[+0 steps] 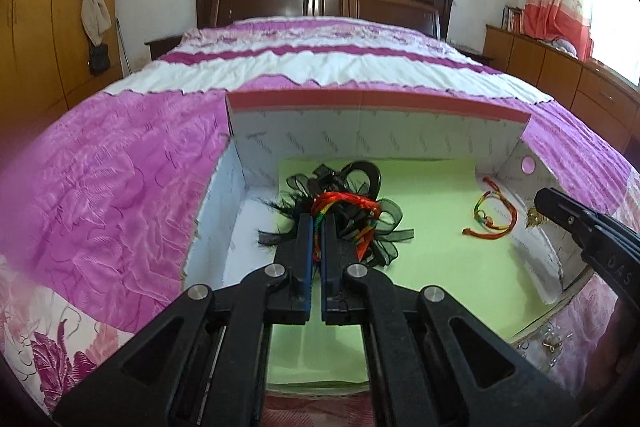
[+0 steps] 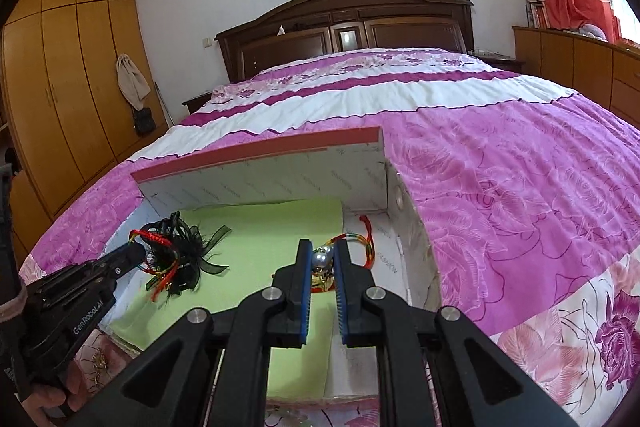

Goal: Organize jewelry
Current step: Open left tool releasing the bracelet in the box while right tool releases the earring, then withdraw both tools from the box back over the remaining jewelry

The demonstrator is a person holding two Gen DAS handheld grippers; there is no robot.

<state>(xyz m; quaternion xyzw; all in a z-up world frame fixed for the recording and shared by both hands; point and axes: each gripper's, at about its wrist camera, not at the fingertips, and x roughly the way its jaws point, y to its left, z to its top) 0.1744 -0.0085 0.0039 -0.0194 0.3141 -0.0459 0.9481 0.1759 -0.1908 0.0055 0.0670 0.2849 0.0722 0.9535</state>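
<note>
The left gripper (image 1: pixel 318 227) pinches a rainbow string bracelet (image 1: pixel 352 205) over black frilly ribbon (image 1: pixel 390 227). The right gripper (image 2: pixel 323 263) squeezes a round shiny pearl (image 2: pixel 323 258).

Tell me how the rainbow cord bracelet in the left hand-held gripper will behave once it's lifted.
The rainbow cord bracelet is thin braided string, so it will probably hang limp from the left hand-held gripper, whose jaws are nearly closed on it. It looks light. It lies across the black ribbon hair accessory, so the loose ribbon loops may snag and drag along.

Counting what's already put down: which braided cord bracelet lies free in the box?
The coiled cord bracelet near the box's right wall; the other bracelet is clamped in the left gripper.
</note>
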